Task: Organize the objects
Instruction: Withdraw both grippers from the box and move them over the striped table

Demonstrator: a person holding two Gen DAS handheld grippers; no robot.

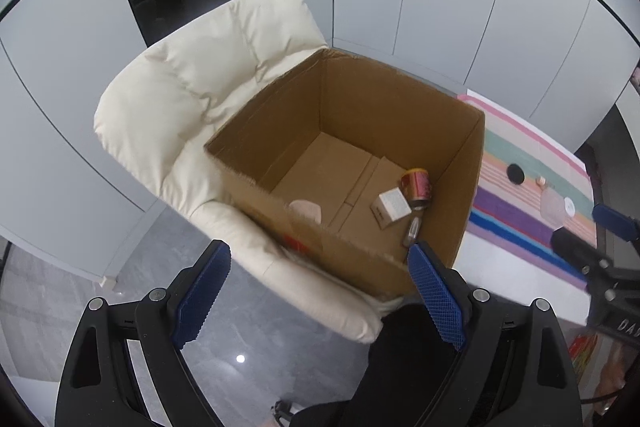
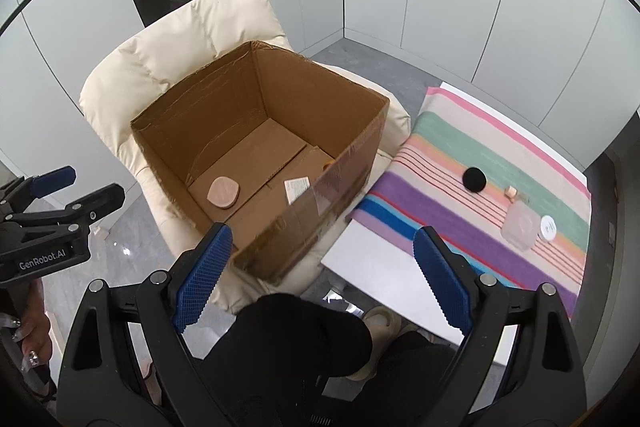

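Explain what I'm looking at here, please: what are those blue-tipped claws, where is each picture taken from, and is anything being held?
The claws are two handheld grippers, one in each of a person's hands; no robot arm is involved. Each picture comes from a wide-angle camera on one gripper, looking forward along its two blue fingers.

The left wrist view shows the left gripper, open and empty. The right wrist view shows the right gripper, also open and empty.

Ahead is a cardboard box resting on a cream chair. Inside the box lie a red can, a small white box, a pink pad and a small clear item that I cannot identify.

To the right is a striped cloth on a white table. On the cloth sit a black disc, a clear jar, a white lid and a tiny pinkish piece.
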